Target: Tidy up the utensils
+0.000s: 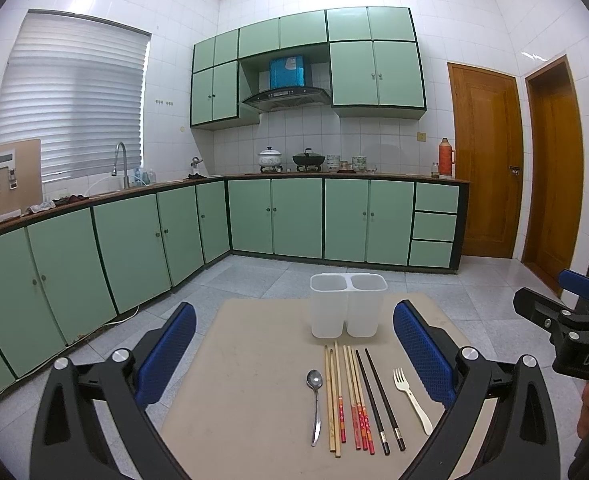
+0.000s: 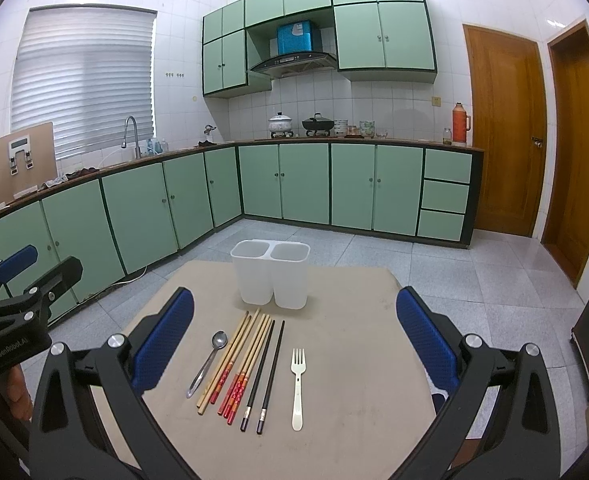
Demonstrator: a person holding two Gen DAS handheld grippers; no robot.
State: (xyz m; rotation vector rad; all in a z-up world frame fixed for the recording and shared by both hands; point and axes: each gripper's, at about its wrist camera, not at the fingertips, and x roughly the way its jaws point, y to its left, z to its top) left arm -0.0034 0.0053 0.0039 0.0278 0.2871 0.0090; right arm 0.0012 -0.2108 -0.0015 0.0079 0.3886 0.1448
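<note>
A white two-compartment utensil holder (image 1: 348, 306) (image 2: 270, 276) stands upright and empty at the far side of a beige table (image 1: 246, 360) (image 2: 354, 360). In front of it lie, left to right, a metal spoon (image 1: 315, 404) (image 2: 208, 360), plain wooden chopsticks (image 1: 331, 396) (image 2: 224, 360), red-ended chopsticks (image 1: 357, 400) (image 2: 242, 372), black chopsticks (image 1: 380, 400) (image 2: 266, 376) and a cream plastic fork (image 1: 412, 400) (image 2: 297, 388). My left gripper (image 1: 294, 354) and right gripper (image 2: 294, 344) both hover above the near side of the table, open and holding nothing.
Green kitchen cabinets and a countertop with a sink tap (image 1: 120, 160), pots and an orange thermos (image 1: 446, 158) run along the far walls. Wooden doors (image 1: 486, 160) stand at the right. Grey tiled floor surrounds the table. Each gripper shows at the edge of the other's view.
</note>
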